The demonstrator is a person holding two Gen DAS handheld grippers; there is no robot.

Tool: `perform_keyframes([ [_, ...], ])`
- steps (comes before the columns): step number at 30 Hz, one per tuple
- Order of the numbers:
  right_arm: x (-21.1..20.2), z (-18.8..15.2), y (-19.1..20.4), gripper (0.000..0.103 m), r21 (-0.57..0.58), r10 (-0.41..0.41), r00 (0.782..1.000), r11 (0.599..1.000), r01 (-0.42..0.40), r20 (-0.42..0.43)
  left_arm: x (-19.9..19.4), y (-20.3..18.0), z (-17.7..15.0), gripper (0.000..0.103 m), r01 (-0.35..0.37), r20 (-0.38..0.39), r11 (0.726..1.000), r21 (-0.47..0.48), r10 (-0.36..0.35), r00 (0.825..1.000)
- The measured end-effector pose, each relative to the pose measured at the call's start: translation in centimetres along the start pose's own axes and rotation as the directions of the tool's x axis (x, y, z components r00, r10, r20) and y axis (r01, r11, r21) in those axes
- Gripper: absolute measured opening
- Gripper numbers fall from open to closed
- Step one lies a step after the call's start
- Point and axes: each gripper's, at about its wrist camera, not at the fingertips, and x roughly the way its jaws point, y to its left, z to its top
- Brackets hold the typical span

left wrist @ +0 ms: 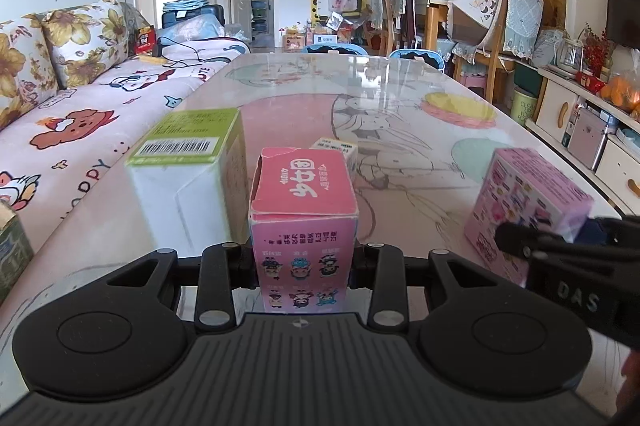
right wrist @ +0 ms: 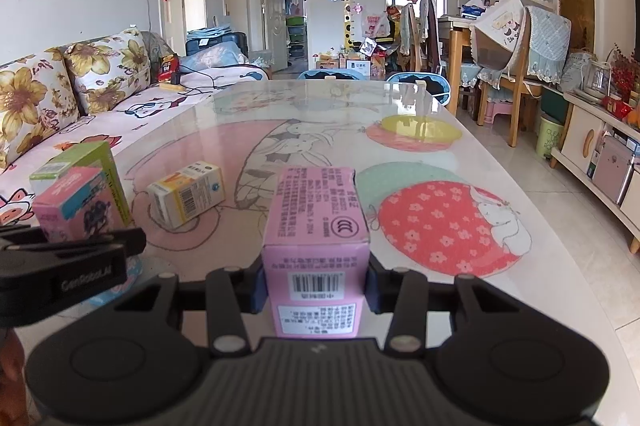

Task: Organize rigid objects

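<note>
Left wrist view: the left tool (left wrist: 305, 258) is clamped on the pink box (left wrist: 303, 210), just beside the green-topped carton (left wrist: 188, 178) on the table (left wrist: 400, 98), which it could knock. Right wrist view: the right tool (right wrist: 316, 290) pinches the lilac box (right wrist: 318, 226) low, so it might tip.

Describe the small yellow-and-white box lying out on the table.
The small yellow-and-white box is a cardboard carton lying on its side on the glossy table, barcode panel showing, skewed to the table edge. It sits alone, beyond the green-topped box, untouched by either gripper. From the left wrist only its top shows.
</note>
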Motion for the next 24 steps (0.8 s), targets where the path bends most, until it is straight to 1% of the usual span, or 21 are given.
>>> perform_keyframes([
  [11,-1.6,-1.0,1.8,0.044,-0.077,0.010,1.000,0.997,-0.010,-0.001,-2.9,1.5,-1.2,0.043,0.002,-0.022,1.000,0.010,-0.002,1.000],
  [24,-3.8,-2.1,3.9,0.044,-0.071,0.039,0.999,0.997,-0.041,-0.022,-5.6,3.6,-1.7,0.043,0.011,-0.018,1.000,-0.007,-0.011,1.000],
])
